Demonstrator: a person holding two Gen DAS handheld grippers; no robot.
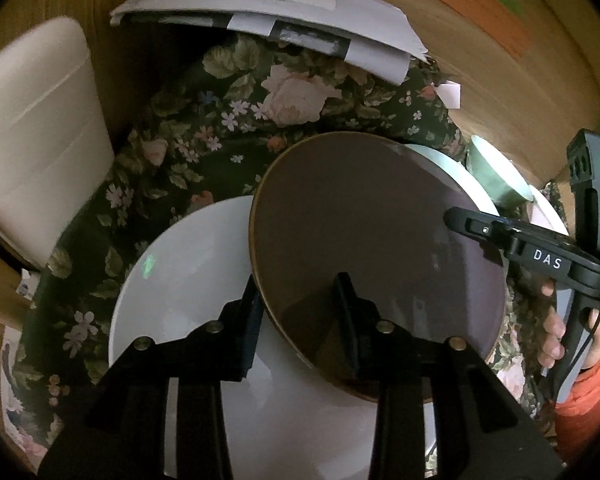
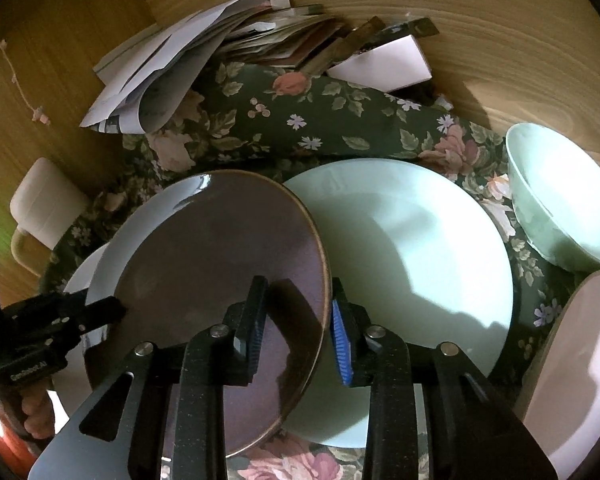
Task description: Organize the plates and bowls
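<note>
A brown plate [image 1: 376, 248] with a gold rim is held tilted above the floral tablecloth. My left gripper [image 1: 300, 300] is shut on its left edge; a white plate [image 1: 188, 280] lies beneath. My right gripper [image 2: 298, 320] is shut on the same brown plate [image 2: 220, 272] at its right edge. A pale green plate [image 2: 412, 248] lies flat to the right, a pale green bowl [image 2: 564, 204] further right, and a pink dish [image 2: 572, 368] at the right edge. The right gripper also shows in the left wrist view [image 1: 460, 220], the left gripper in the right wrist view [image 2: 112, 312].
A pile of papers [image 1: 268, 12] lies at the far side of the floral cloth [image 1: 204, 132] on the wooden table [image 2: 500, 40]. A cream chair back [image 1: 36, 140] stands at the left. A white box [image 2: 384, 64] sits by the papers.
</note>
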